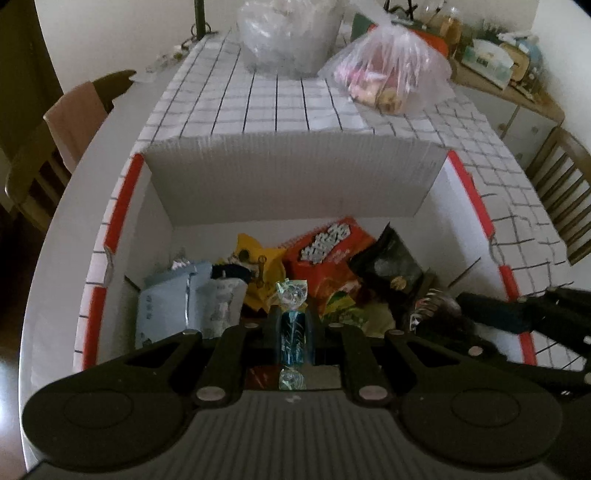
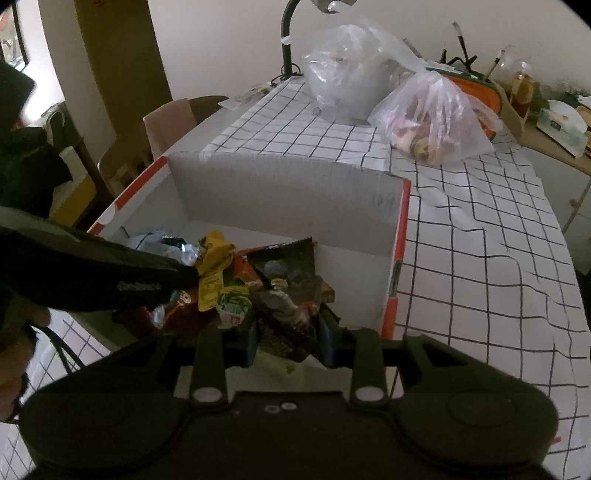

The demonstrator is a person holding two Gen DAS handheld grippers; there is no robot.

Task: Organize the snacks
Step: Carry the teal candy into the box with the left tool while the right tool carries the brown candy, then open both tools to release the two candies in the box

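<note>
An open white cardboard box point(image 1: 295, 177) with red-edged flaps holds a heap of snack packs: a red pack point(image 1: 325, 258), a yellow pack point(image 1: 258, 269), pale blue packs point(image 1: 173, 306) and a black pack point(image 1: 391, 262). My left gripper point(image 1: 293, 317) hangs over the box's near side, shut on a blue twist-wrapped candy point(image 1: 293, 328) that stands upright between the pads. In the right wrist view my right gripper point(image 2: 290, 325) is shut on a dark crumpled snack wrapper point(image 2: 288, 317) above the same box point(image 2: 288, 192). The left gripper's black body point(image 2: 110, 273) crosses that view from the left.
A checked cloth point(image 2: 480, 258) covers the table. Two clear plastic bags sit beyond the box, one empty-looking point(image 1: 288, 33) and one with pink and tan goods point(image 1: 388, 74). Wooden chairs point(image 1: 561, 192) flank the table. A cluttered sideboard point(image 1: 498, 66) stands at the back right.
</note>
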